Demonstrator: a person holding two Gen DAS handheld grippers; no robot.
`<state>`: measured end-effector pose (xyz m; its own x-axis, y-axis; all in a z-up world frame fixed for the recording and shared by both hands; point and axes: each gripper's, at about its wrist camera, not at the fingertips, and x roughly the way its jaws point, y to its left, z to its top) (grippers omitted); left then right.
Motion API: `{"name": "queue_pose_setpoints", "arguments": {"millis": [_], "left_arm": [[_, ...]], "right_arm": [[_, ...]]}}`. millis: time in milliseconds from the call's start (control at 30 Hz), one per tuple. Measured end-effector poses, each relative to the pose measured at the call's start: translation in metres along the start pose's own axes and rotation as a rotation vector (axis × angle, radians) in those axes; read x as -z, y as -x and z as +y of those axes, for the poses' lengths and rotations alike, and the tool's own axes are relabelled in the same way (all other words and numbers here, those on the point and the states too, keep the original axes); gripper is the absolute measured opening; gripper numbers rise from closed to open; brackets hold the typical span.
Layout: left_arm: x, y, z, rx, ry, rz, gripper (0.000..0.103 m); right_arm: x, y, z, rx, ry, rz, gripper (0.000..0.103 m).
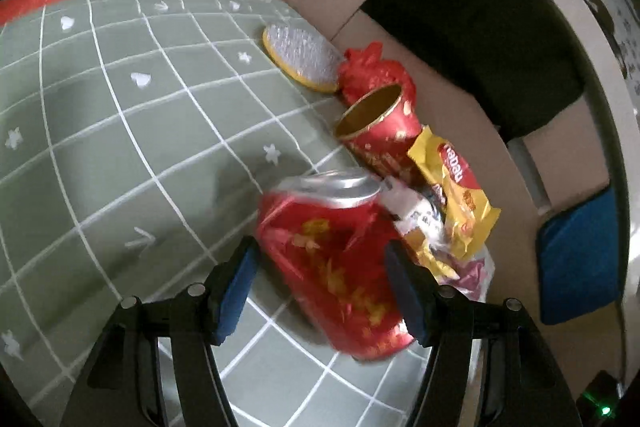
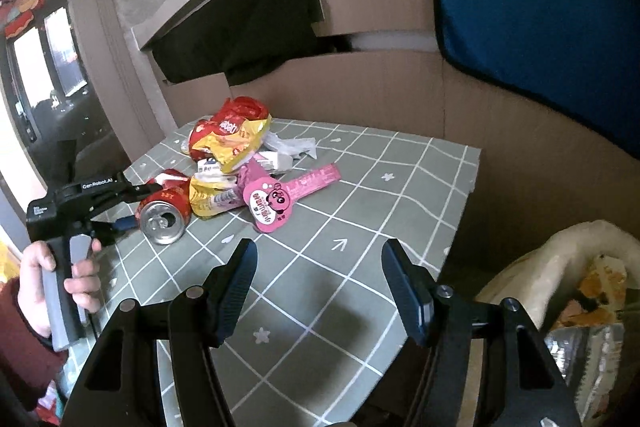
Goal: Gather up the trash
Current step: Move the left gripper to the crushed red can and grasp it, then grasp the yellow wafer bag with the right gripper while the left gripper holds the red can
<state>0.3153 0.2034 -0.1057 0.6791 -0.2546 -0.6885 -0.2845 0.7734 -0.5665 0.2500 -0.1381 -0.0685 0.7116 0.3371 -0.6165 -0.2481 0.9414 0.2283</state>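
1. Basically, the red can (image 1: 340, 259) lies on its side on the table (image 1: 120, 147), at the near end of the trash pile, silver top tipped away from the left wrist camera. It sits between the left gripper (image 1: 320, 291) fingers, so it looks like the next pick.
2. Left fingers (image 1: 236, 287) are spread wide, one each side of the can body. No pad clearly presses it yet; judged as lined up for a squeeze, not gripping.
3. From the can toward 1 o'clock in the left view: yellow snack wrapper (image 1: 456, 195), red paper cup (image 1: 380, 131) on its side, crumpled red wrapper (image 1: 372, 67), then an oval brush (image 1: 304, 59). All bunched along the table edge against the cardboard wall (image 1: 440, 87), probably heaped there for collecting.
4. Pink cartoon package (image 2: 280, 199) lies at 12 o'clock from the right gripper (image 2: 320, 287).
5. Right fingers are apart and empty, over bare table, likely waiting its turn.
6. A hand (image 2: 52, 291) holds the left gripper's handle at 9 o'clock in the right view.
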Motion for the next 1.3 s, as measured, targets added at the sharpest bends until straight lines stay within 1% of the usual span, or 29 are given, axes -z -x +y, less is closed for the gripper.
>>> {"name": "queue_pose_setpoints", "arguments": {"millis": [67, 167, 200, 233, 267, 333, 467, 567, 700, 767, 867, 933, 1067, 1167, 1233, 1300], "left_arm": [[0.001, -0.005, -0.006, -0.002, -0.012, 0.015, 0.065], [0.003, -0.012, -0.016, -0.005, -0.041, 0.030, 0.064], [0.004, -0.013, -0.018, -0.004, -0.050, 0.037, 0.060], [0.004, -0.013, -0.018, -0.002, -0.052, 0.048, 0.047], [0.006, -0.013, -0.017, 0.003, -0.053, 0.067, 0.039], [0.011, -0.007, -0.013, 0.025, -0.058, 0.068, 0.035], [0.022, 0.026, -0.007, 0.026, -0.117, 0.012, 0.028], [0.029, 0.056, -0.004, -0.013, -0.183, -0.048, 0.026], [0.034, 0.081, 0.002, -0.051, -0.248, -0.093, 0.026], [0.035, 0.089, 0.007, -0.049, -0.262, -0.089, 0.026], [0.035, 0.092, 0.013, -0.037, -0.251, -0.071, 0.026], [0.034, 0.093, 0.017, -0.030, -0.247, -0.064, 0.026], [0.032, 0.098, 0.024, -0.034, -0.267, -0.078, 0.026], [0.030, 0.098, 0.031, -0.011, -0.265, -0.066, 0.026], [0.029, 0.096, 0.034, 0.002, -0.259, -0.054, 0.026], [0.029, 0.094, 0.039, 0.014, -0.247, -0.041, 0.026]], "right_arm": [[0.000, -0.004, 0.001, -0.014, -0.004, 0.005, 0.062], [0.003, -0.009, 0.003, -0.010, 0.002, 0.012, 0.062], [0.004, -0.010, 0.003, -0.009, 0.003, 0.015, 0.062], [0.005, -0.011, 0.003, -0.008, 0.003, 0.020, 0.062], [0.007, -0.011, 0.003, -0.011, 0.002, 0.025, 0.062], [0.008, -0.011, 0.002, -0.023, -0.001, 0.032, 0.062], [0.003, -0.014, 0.004, -0.066, 0.010, 0.035, 0.062], [-0.004, -0.019, 0.011, -0.084, 0.037, 0.039, 0.062], [-0.016, -0.031, 0.027, -0.064, 0.110, 0.043, 0.062], [-0.026, -0.038, 0.036, -0.068, 0.144, 0.039, 0.062], [-0.049, -0.050, 0.052, -0.099, 0.188, 0.021, 0.062], [-0.065, -0.062, 0.066, -0.114, 0.239, 0.011, 0.062], [-0.092, -0.101, 0.102, -0.122, 0.382, 0.032, 0.062], [-0.107, -0.137, 0.113, -0.103, 0.406, 0.076, 0.062], [-0.114, -0.162, 0.111, -0.106, 0.379, 0.124, 0.062], [-0.117, -0.185, 0.105, -0.121, 0.323, 0.206, 0.062]]}}
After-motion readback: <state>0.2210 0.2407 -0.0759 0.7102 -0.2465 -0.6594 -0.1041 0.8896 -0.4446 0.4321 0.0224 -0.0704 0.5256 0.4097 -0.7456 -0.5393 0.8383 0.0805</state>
